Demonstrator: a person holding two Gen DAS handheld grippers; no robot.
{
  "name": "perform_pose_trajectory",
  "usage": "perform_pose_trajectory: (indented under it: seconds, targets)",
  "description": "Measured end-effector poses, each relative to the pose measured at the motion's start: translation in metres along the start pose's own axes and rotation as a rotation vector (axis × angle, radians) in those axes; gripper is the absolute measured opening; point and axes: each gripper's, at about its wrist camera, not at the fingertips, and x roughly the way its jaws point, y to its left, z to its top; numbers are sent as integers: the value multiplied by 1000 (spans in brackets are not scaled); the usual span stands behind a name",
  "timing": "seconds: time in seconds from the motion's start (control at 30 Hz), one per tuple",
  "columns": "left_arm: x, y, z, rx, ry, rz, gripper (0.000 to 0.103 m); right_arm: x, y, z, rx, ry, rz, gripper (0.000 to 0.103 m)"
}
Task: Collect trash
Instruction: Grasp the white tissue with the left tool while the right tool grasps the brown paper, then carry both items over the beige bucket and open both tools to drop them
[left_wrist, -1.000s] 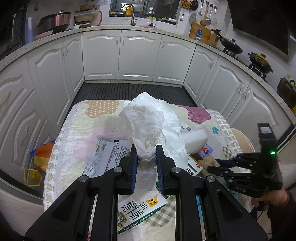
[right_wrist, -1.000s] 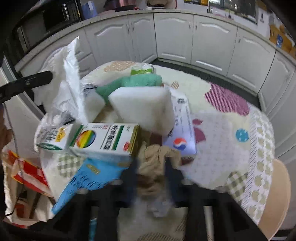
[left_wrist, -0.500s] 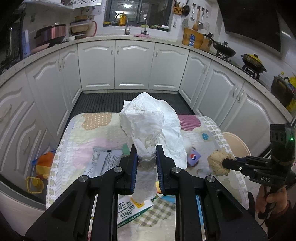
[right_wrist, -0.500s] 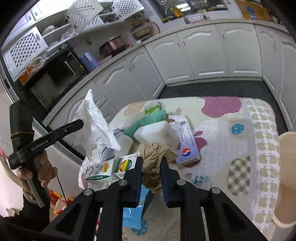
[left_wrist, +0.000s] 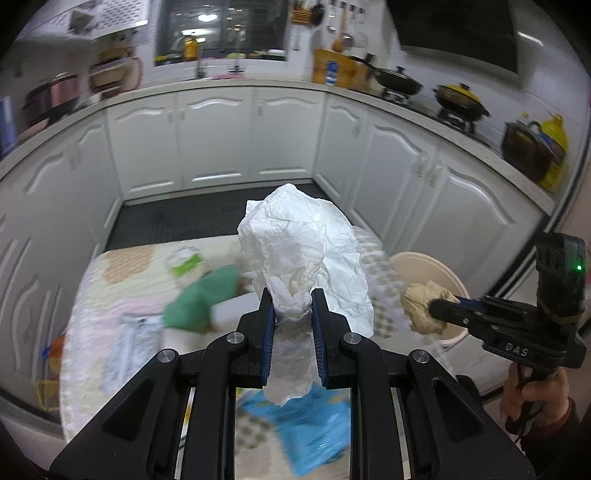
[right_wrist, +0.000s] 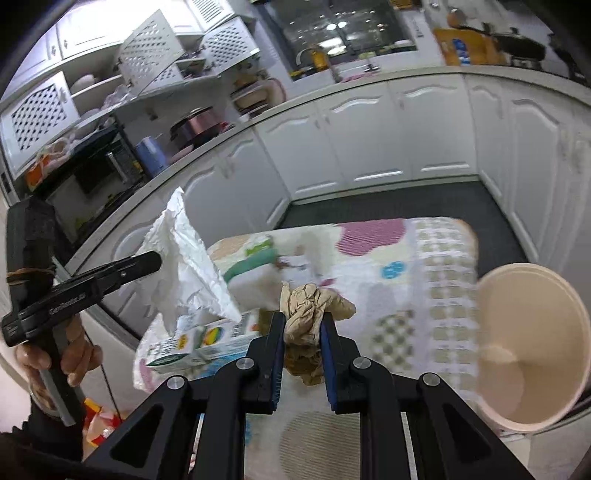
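The tabletop (right_wrist: 436, 280), under a patchwork cloth, carries boxes, a green cloth (left_wrist: 203, 299) and a blue packet (left_wrist: 314, 424), with a beige bin (right_wrist: 532, 354) at its right edge. Above it, the left claw (left_wrist: 293, 310) is clamped on a crumpled white plastic bag (left_wrist: 306, 251). The right claw (right_wrist: 303, 325) is clamped on a small tan paper wad (right_wrist: 314, 302), near the bin.

Two grippers, one white plastic bag (left_wrist: 303, 243), one brown paper wad (right_wrist: 314, 306), one beige bin (right_wrist: 532, 347).
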Motion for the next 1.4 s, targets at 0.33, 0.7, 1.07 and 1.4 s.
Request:
perform_pose_trajectory:
  seconds: [0.33, 0.7, 1.07, 1.4]
  targets:
    - [51, -82, 18, 47, 76, -130, 16, -43, -77, -11, 90, -44, -195, 17]
    - [134, -178, 23, 89, 163, -171, 16, -42, -170, -39, 245, 19, -326, 17]
    - [191, -199, 15, 7, 229, -166, 52, -28, -221, -49, 339, 32, -410, 57]
    - [168, -195, 8, 55, 193, -107, 54, -33, -223, -61, 361, 35, -401, 59]
